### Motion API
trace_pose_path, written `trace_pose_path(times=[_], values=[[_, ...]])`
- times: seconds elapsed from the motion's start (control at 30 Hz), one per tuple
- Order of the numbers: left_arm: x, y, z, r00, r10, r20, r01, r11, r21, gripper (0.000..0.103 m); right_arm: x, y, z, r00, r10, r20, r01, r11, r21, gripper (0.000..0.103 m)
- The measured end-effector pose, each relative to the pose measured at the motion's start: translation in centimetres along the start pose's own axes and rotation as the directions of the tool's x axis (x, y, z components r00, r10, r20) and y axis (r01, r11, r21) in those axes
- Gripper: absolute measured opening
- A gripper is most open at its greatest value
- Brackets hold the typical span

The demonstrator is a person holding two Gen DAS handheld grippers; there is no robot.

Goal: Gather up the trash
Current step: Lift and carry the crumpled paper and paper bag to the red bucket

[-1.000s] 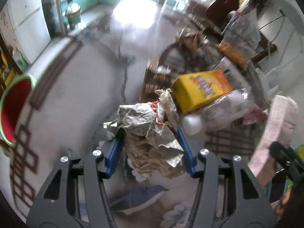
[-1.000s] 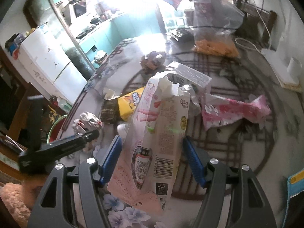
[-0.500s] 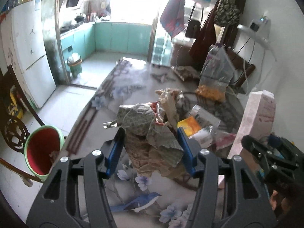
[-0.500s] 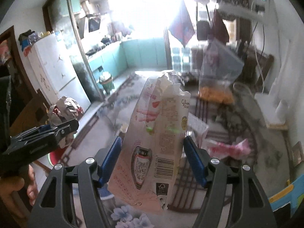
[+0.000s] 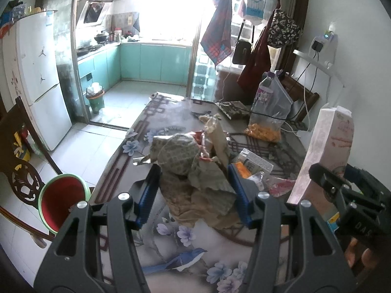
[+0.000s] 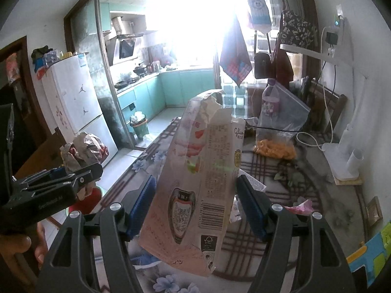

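This is a lived-in home, a dining area opening onto a kitchen. A tall white two-door refrigerator (image 5: 40, 78) stands beside a run of turquoise kitchen cabinets (image 5: 156, 64) under a slanted range hood (image 5: 94, 12), with a small green waste bin (image 5: 94, 96) on the tiled floor. Closer in, a bench with a floral, bird-printed cover (image 5: 171, 224) stands beside a carved dark wooden chair (image 5: 18, 151), and a checked cloth (image 5: 218, 40) and bags hang by the window.

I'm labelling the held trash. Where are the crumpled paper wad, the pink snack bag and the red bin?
crumpled paper wad (image 5: 195, 171): left wrist view, middle of the wad.
pink snack bag (image 6: 200, 185): right wrist view, printed back panel.
red bin (image 5: 61, 200): left wrist view, red inside wall.
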State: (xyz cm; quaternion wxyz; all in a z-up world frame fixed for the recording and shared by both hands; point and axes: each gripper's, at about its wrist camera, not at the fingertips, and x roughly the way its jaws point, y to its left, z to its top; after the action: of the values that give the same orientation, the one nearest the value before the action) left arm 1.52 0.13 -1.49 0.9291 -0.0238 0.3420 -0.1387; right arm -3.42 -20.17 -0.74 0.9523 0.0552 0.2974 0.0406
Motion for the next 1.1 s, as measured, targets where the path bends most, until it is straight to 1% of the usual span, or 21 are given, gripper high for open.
trace_pose_path(times=[0.2,0.5,0.77,1.1], values=[[-0.5,0.8,0.0,1.000,0.009,0.005,-0.009,1.000,-0.003,0.054,-0.2,0.8,-0.2,1.000,0.003,0.005,-0.003,1.000,-0.004,0.067],[-0.9,2.9,0.3,0.999,0.029,0.012,-0.029,0.999,-0.020,0.054,0.0,2.6,0.3,1.000,0.006,0.023,-0.005,1.000,-0.014,0.067],[-0.4,5.1,0.5,1.000,0.025,0.009,-0.025,0.999,-0.039,0.055,1.1,4.5,0.6,1.000,-0.006,0.016,0.007,1.000,-0.028,0.067],[0.5,9.7,0.9,1.000,0.013,-0.006,-0.013,0.999,-0.048,0.055,2.5,8.3,1.2,0.999,-0.036,0.013,0.036,0.998,-0.043,0.067]])
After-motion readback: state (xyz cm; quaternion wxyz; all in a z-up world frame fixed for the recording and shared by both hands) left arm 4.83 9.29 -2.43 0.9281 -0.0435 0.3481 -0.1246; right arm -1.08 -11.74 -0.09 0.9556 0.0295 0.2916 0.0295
